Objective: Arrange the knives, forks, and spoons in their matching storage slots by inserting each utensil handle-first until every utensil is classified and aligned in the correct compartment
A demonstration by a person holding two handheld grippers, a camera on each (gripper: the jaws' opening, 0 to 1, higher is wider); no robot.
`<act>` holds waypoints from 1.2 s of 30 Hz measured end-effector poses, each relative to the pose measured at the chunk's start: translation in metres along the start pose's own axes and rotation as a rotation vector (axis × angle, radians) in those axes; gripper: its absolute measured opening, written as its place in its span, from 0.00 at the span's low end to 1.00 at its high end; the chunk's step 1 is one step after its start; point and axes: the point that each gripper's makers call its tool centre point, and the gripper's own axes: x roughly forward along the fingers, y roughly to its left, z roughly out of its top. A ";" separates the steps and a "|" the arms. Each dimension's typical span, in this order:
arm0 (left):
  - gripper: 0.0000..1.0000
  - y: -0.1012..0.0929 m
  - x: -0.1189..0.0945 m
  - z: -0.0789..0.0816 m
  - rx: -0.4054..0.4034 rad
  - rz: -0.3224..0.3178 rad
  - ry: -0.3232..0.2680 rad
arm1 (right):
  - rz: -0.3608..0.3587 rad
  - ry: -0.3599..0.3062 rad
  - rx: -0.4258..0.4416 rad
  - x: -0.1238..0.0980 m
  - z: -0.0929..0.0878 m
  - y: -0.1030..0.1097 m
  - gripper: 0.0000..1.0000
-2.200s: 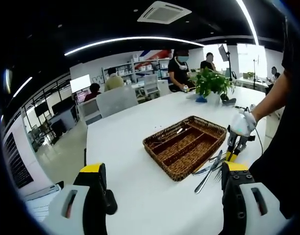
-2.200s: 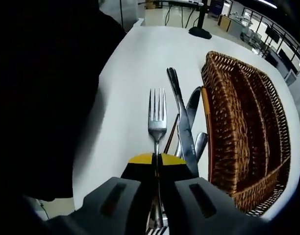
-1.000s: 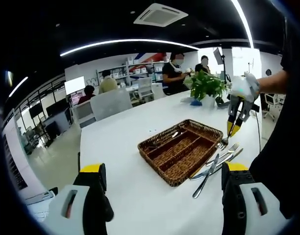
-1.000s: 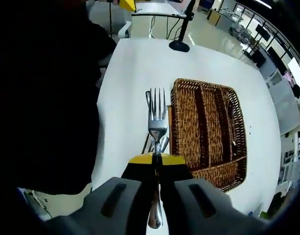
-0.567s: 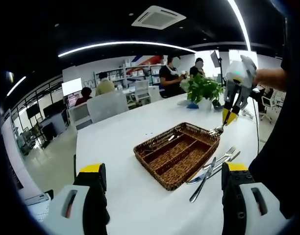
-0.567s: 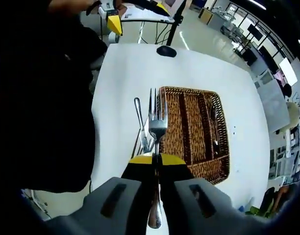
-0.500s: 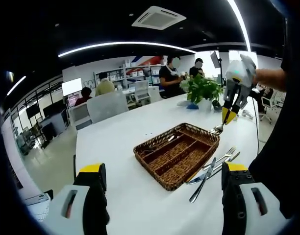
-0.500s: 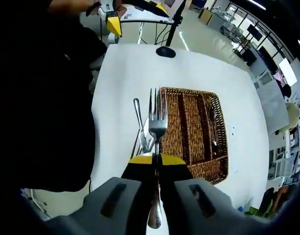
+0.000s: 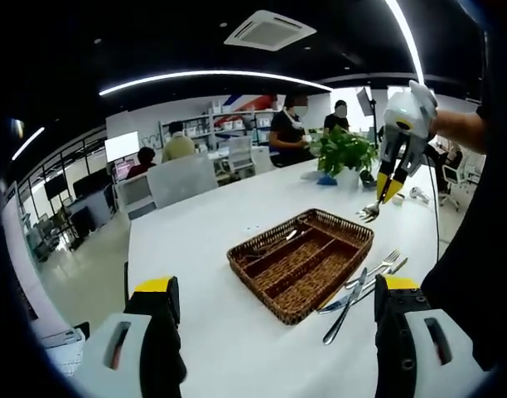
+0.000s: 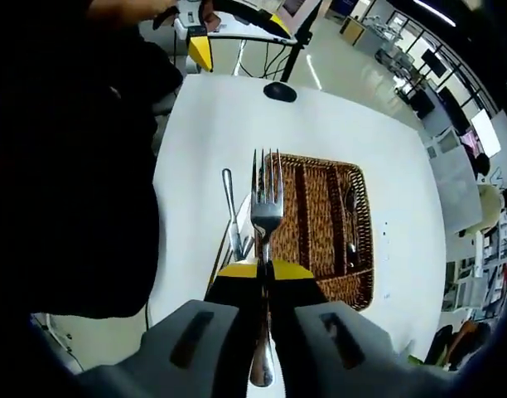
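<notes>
1. The right gripper (image 10: pixel 264 267) is clamped on a fork (image 10: pixel 266 209), jaws pressed tight on its neck, tines pointing away from the camera and the handle running back between the jaws.
2. In the left gripper view, that right gripper (image 9: pixel 387 196) hangs high in the air above the far right corner of the basket (image 9: pixel 280 286), with the fork (image 9: pixel 370 211) dangling tines-down.
3. From the right gripper view the fork sits over the near edge of the basket (image 10: pixel 359 240), a brown wicker tray with long slots, resting on the white table (image 10: pixel 229 124).
4. One utensil lies in the far slot of the basket (image 10: pixel 350 217); which kind it is, I cannot tell.
5. More cutlery (image 9: pixel 353 290) lies loose on the table just beside the basket, a knife and a fork among them.
6. The left gripper (image 9: pixel 274 292) is held low near the table edge, jaws spread wide, nothing between them.
7. A potted plant (image 9: pixel 344 151) stands at the far end of the table.
</notes>
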 end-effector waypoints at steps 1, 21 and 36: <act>1.00 0.000 0.000 0.000 0.000 -0.001 -0.001 | -0.001 0.001 -0.002 -0.001 0.000 -0.001 0.00; 1.00 0.002 -0.002 -0.008 -0.011 -0.008 -0.009 | -0.003 0.037 -0.045 0.003 0.009 -0.019 0.00; 1.00 -0.003 -0.003 -0.007 -0.027 -0.009 -0.018 | 0.011 -0.008 -0.013 0.005 0.019 -0.052 0.00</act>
